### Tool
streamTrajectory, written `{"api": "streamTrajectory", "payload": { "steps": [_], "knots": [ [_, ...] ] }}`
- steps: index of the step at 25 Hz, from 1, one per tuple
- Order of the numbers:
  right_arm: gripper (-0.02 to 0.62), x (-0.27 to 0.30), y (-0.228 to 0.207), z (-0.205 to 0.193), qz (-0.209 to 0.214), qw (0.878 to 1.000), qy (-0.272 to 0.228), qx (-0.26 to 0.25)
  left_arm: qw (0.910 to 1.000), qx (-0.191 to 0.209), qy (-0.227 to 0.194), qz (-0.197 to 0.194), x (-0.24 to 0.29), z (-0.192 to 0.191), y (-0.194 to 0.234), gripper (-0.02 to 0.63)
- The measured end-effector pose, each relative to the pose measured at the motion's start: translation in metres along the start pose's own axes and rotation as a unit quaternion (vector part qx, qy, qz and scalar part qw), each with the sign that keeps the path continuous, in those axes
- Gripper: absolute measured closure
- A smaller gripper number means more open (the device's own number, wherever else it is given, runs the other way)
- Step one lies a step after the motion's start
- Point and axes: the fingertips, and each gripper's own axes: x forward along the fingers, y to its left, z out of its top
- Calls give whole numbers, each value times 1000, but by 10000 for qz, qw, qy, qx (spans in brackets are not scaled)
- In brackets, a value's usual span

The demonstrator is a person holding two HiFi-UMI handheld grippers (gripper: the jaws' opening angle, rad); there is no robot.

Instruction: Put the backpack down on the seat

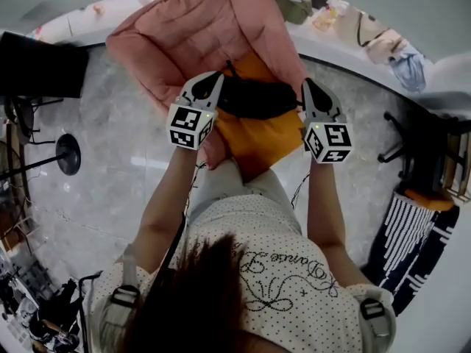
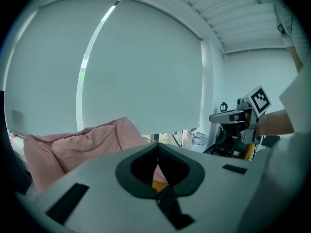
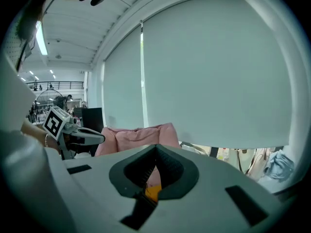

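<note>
An orange backpack (image 1: 266,135) with a black top (image 1: 254,98) hangs between my two grippers, at the front edge of the pink cushioned seat (image 1: 199,28). My left gripper (image 1: 215,81) is shut at the left end of the black top. My right gripper (image 1: 307,88) is shut at its right end. In the left gripper view the jaws (image 2: 157,148) meet, with a black strap and a bit of orange backpack (image 2: 158,185) under them. The right gripper view shows the same: closed jaws (image 3: 155,152) over orange fabric (image 3: 152,192). The pink seat (image 3: 136,136) lies beyond.
A dark desk and chair (image 1: 40,65) stand at the left, with a round stand base (image 1: 68,153) on the marble floor. A black-and-white striped thing (image 1: 412,234) lies at the right. Bags and clutter (image 1: 383,46) line the window ledge behind the seat.
</note>
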Motion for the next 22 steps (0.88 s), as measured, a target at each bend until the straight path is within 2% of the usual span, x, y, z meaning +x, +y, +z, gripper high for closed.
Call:
{"api": "streamTrajectory", "payload": {
  "steps": [7, 16, 22],
  "knots": [
    [583, -19, 0, 38, -38, 9991, -413, 131, 9996, 107, -255, -18, -12, 35, -9, 603],
    [584, -47, -5, 88, -174, 9952, -955, -77, 9975, 283, -651, -5, -28, 86, -16, 603],
    [584, -57, -10, 113, -158, 9924, -1220, -2, 9956, 399, -847, 90, -34, 111, -9, 603]
  ]
}}
